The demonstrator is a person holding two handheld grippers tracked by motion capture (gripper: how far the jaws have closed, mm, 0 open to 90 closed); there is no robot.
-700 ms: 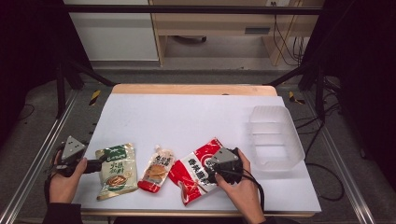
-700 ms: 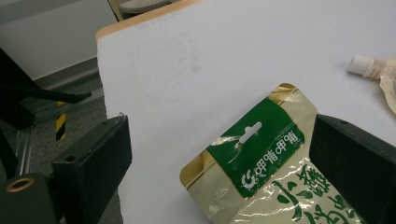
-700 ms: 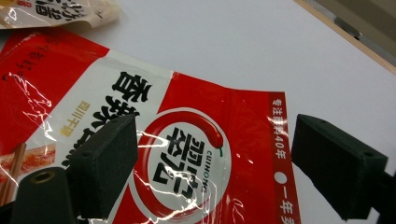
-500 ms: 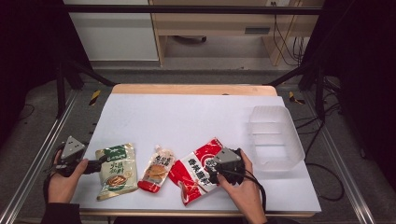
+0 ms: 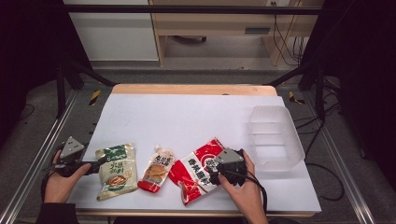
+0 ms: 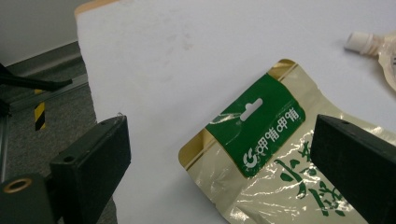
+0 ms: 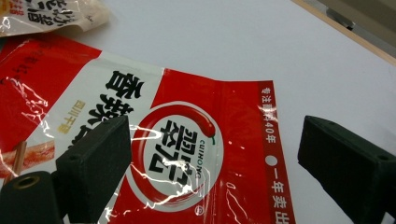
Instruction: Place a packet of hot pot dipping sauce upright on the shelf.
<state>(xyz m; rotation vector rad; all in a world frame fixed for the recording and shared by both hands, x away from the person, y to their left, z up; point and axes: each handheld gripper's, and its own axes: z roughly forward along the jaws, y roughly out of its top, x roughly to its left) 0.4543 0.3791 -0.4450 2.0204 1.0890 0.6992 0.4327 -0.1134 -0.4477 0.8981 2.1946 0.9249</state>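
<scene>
The right gripper [image 5: 219, 169] hovers open over the red pouch [image 5: 198, 170], unmoved since before; the left gripper [image 5: 91, 164], open, faces the green pouch [image 5: 116, 170]. Neither is grasped yet.

The right gripper [image 7: 210, 172] holds its 2 black jaws wide apart over a red sauce packet [image 7: 196, 154] lying flat on the white table [image 7: 233, 42].

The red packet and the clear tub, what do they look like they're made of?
The red packet looks like glossy plastic film: it shows bright glare streaks and wrinkles over its printing. The clear tub looks like thin, frosted see-through plastic, since the white table shows faintly through its walls; whether it is stiff is hard to tell.
</scene>
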